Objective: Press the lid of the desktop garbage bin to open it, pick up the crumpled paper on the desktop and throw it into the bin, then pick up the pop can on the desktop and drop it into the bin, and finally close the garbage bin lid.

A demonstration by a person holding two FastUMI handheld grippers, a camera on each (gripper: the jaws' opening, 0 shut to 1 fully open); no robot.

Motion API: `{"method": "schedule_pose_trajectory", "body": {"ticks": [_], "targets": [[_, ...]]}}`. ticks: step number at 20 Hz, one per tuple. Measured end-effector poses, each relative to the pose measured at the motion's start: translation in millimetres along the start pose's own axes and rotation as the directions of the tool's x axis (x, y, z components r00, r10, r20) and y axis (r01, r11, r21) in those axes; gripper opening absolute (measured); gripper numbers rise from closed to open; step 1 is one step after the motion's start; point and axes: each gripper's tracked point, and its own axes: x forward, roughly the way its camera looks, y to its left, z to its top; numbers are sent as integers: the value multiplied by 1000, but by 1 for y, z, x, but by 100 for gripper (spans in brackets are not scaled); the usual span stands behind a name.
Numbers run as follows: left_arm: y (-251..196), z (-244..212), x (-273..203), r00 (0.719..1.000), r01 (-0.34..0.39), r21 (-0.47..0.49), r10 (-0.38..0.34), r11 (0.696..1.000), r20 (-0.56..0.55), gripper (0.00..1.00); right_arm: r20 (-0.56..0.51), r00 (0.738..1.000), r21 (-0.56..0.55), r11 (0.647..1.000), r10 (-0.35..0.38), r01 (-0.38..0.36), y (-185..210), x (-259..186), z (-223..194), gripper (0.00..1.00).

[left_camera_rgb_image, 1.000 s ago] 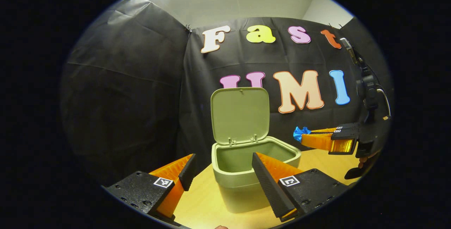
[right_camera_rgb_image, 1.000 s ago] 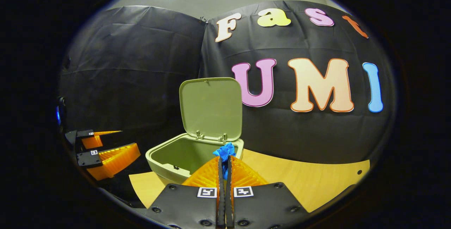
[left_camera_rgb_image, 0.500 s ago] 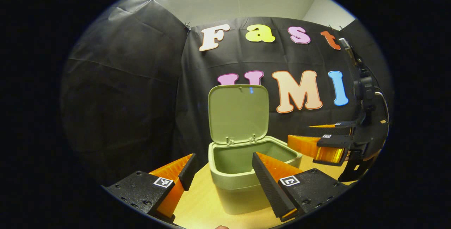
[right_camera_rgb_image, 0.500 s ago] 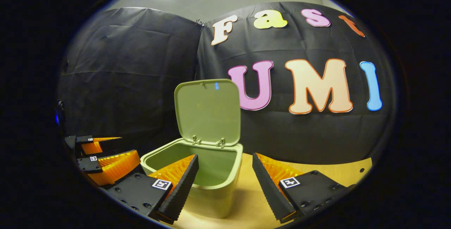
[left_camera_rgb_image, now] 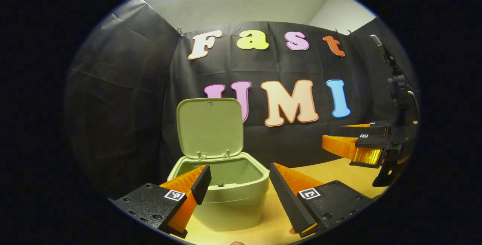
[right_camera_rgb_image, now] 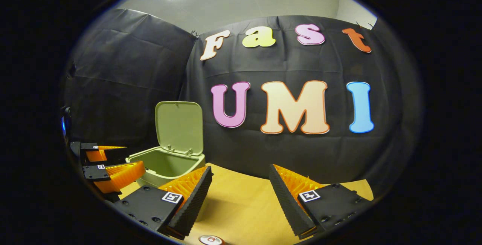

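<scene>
A wooden table [right_camera_rgb_image: 241,207] stands before black cloth walls. The right gripper [right_camera_rgb_image: 241,196] hangs wide open and empty above it, with the top of the can [right_camera_rgb_image: 211,240] just below its fingers. The left gripper [left_camera_rgb_image: 240,190] is also wide open, holding nothing, just before the bin [left_camera_rgb_image: 226,196], whose lid [left_camera_rgb_image: 210,127] stands upright. The paper can't be made out.

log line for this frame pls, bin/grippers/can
bin: lid up | right gripper: open, empty, right of bin | left gripper: open, empty, at bin | pop can: on desktop, untouched
</scene>
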Motion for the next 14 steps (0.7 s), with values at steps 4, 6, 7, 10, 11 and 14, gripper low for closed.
{"method": "schedule_pose_trajectory", "body": {"ticks": [4,6,7,10,11,14], "targets": [[-46,-5,1,998,47,-27,-48,999,-27,93,-9,997,23,997,-74,74,-61,-32,0,96],[-66,-13,2,997,57,-45,-60,997,-49,95,-16,994,36,993,-111,111,-90,-48,-1,96],[-76,-17,1,996,64,-50,-67,997,-61,93,-21,992,42,991,-128,129,-104,-55,-3,96],[-105,-36,-2,992,87,-39,-90,995,-93,94,-42,983,46,982,-181,183,-144,-76,-10,96],[-114,-46,-3,989,96,-35,-99,995,-108,94,-55,980,48,980,-193,195,-154,-84,-15,96],[-139,-80,-7,980,110,-45,-116,993,-164,94,-96,971,41,973,-220,225,-179,-103,-29,96]]}}
